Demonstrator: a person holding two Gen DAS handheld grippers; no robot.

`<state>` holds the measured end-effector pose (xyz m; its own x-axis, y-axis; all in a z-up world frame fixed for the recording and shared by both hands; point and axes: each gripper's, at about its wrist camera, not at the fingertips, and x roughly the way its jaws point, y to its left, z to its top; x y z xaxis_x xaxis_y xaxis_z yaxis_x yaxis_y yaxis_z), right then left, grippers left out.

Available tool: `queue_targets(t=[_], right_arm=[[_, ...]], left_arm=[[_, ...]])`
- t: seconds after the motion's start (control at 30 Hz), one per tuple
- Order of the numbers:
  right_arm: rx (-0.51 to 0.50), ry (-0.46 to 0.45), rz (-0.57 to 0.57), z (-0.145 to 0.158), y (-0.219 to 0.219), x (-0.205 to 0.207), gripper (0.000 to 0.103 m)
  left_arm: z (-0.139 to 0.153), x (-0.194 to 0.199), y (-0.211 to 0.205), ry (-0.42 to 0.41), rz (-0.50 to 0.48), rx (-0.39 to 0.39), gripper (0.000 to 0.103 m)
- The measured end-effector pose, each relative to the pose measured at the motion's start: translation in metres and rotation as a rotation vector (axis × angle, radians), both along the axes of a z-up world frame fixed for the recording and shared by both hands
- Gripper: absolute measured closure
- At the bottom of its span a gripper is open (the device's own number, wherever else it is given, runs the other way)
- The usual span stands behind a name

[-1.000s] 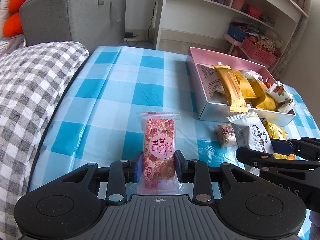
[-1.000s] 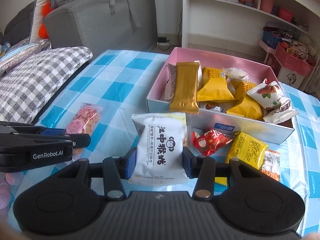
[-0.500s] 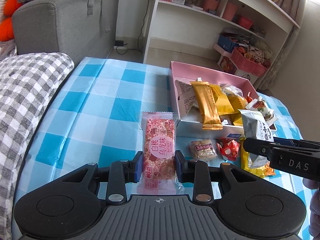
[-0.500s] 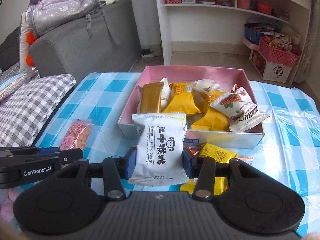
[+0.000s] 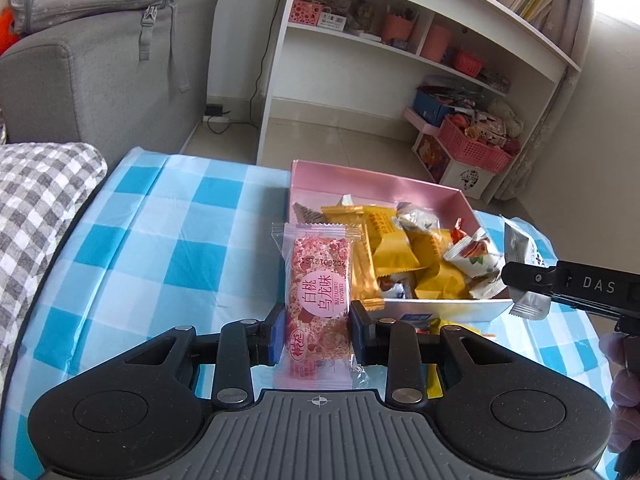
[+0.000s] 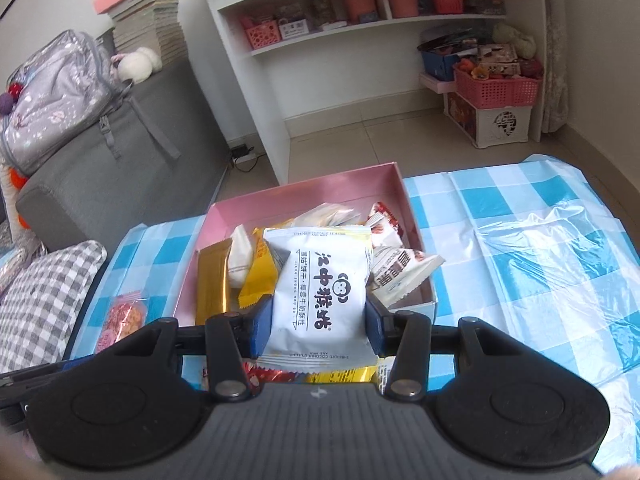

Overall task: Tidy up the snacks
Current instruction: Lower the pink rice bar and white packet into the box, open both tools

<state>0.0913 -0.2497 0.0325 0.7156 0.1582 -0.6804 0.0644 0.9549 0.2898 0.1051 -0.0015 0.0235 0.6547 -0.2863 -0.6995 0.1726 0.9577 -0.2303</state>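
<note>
My left gripper (image 5: 317, 334) is shut on a pink snack bar (image 5: 318, 280) and holds it above the table, just left of the pink box's (image 5: 376, 178) near left corner. The box holds several yellow, gold and white snack packets. My right gripper (image 6: 316, 326) is shut on a white biscuit packet (image 6: 318, 284) and holds it over the box (image 6: 304, 186). The right gripper and its packet (image 5: 524, 252) show at the right of the left wrist view. The pink bar (image 6: 122, 318) shows at the left of the right wrist view.
A blue checked cloth (image 5: 192, 240) covers the table. Red and yellow packets (image 6: 320, 374) lie on the table in front of the box. A checked cushion (image 5: 36, 200) borders the table's left edge. A grey sofa (image 5: 100, 64) and white shelves (image 5: 420, 32) stand behind.
Both grippers have risen and moved forward with their packets. The white packet now hangs over the box; the pink bar has come up beside the box's left corner.
</note>
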Motion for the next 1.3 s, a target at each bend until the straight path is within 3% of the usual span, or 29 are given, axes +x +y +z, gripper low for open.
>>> queue_targets(t=[0.2, 0.5, 0.83, 1.07, 1.17, 1.23, 1.3], right_arm=[[0.049, -0.007, -0.051, -0.007, -0.016, 0.01, 0.059], [0.101, -0.015, -0.075, -0.021, -0.024, 0.024, 0.059], [0.103, -0.036, -0.075, -0.031, -0.017, 0.03, 0.059], [0.133, -0.009, -0.125, -0.043, -0.022, 0.036, 0.057], [0.153, -0.007, -0.136, -0.042, -0.025, 0.035, 0.052], [0.165, -0.022, -0.142, -0.038, -0.027, 0.033, 0.044], [0.168, -0.035, -0.143, -0.034, -0.027, 0.031, 0.041]], left_arm=[[0.009, 0.023, -0.033, -0.038, -0.059, 0.007, 0.073], [-0.01, 0.057, -0.074, -0.021, -0.118, 0.017, 0.073], [-0.033, 0.081, -0.087, 0.017, -0.116, 0.043, 0.073], [-0.037, 0.085, -0.092, -0.028, -0.125, 0.067, 0.072], [-0.035, 0.084, -0.092, -0.033, -0.133, 0.059, 0.066], [-0.033, 0.082, -0.092, -0.036, -0.14, 0.054, 0.053], [-0.031, 0.08, -0.092, -0.045, -0.143, 0.058, 0.049]])
